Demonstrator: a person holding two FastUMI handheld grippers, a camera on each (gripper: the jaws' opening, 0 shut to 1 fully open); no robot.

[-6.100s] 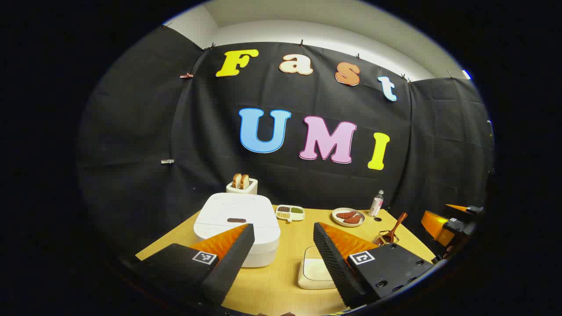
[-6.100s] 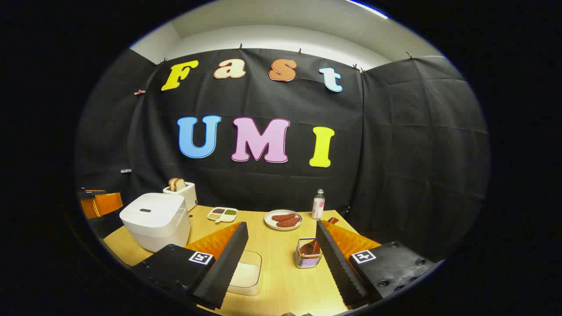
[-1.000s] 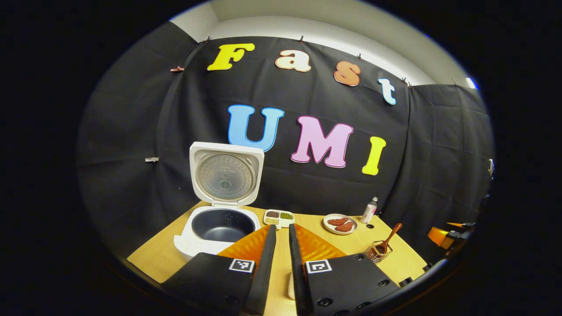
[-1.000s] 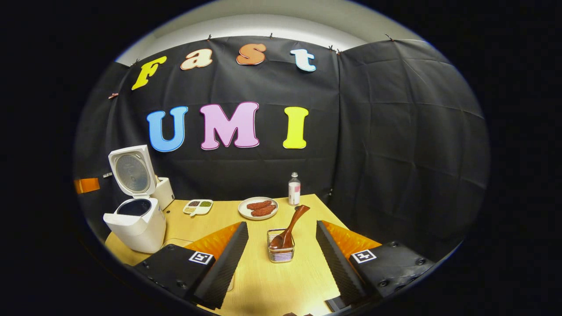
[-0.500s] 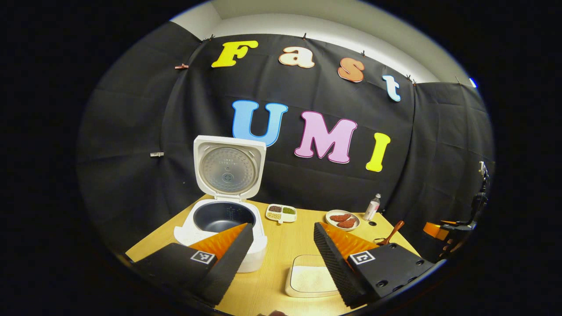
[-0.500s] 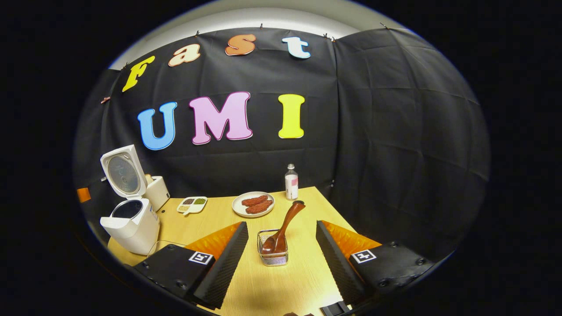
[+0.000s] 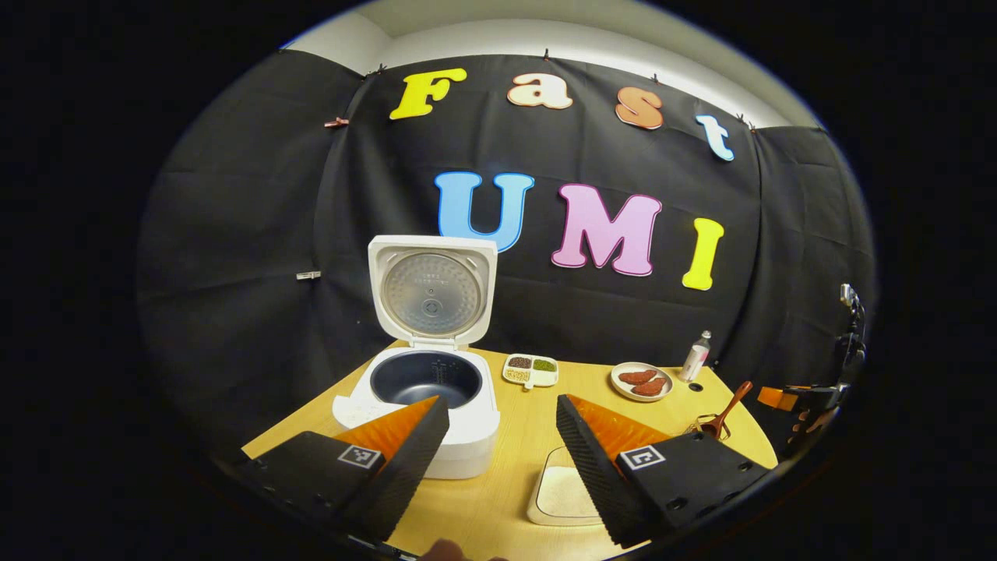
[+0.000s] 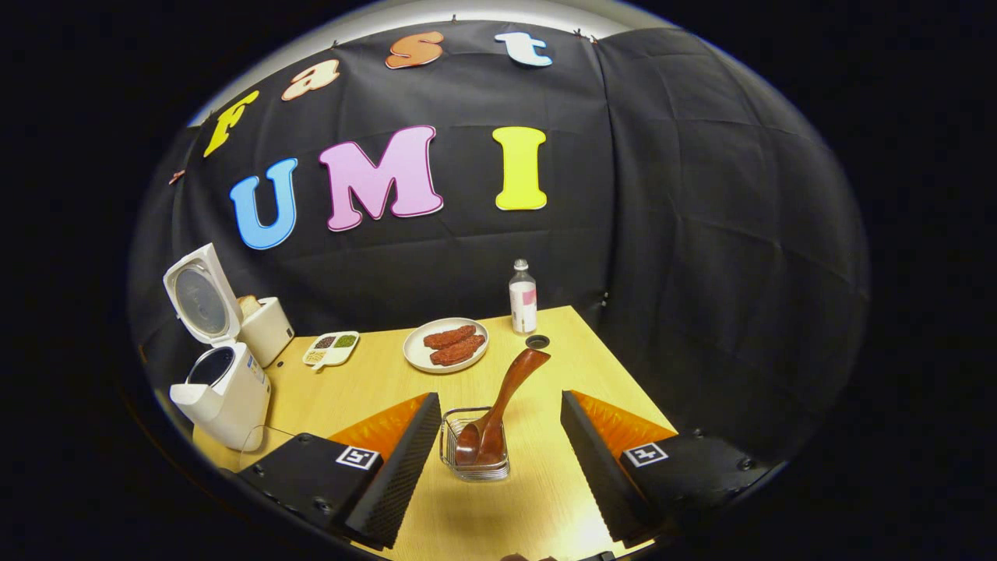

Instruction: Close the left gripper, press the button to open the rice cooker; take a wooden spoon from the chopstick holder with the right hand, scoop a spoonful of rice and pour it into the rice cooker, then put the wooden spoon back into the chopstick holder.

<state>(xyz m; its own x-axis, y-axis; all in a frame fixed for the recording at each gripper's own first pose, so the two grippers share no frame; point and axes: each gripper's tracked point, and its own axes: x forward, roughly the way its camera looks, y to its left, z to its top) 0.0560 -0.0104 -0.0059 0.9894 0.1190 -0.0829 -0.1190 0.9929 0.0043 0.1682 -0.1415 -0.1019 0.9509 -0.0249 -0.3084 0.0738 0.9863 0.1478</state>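
In the left gripper view, the rice cooker (image 7: 424,405) stands at the left of the wooden table (image 7: 506,499) with its lid (image 7: 432,290) swung upright and the dark inner pot bare to the eye; the left gripper (image 7: 498,460) hangs above the table's near edge with its jaws spread wide and nothing between them. Its left finger overlaps the cooker's front right corner in the picture, and whether it touches I cannot tell. The shallow white dish of rice (image 7: 562,492) lies low between the fingers, partly behind the right one. Farther right sit a small divided tray of grains (image 7: 530,369), a plate of sausages (image 7: 640,381) and a bottle (image 7: 695,357), and near the table's right edge the wooden spoon (image 7: 724,413) leans in its holder, with the other gripper just past it at the border. In the right gripper view, the open rice cooker (image 8: 222,386) is far off at the left with a toaster (image 8: 265,327) behind it. The right gripper (image 8: 498,460) is level with the table, tilted slightly down, jaws wide apart and empty. The wire chopstick holder (image 8: 473,456) stands between the fingers, nearer the left one, apart from both. The wooden spoon (image 8: 505,405) rests bowl-down in it, its handle slanting up and to the right, beyond the fingertips.
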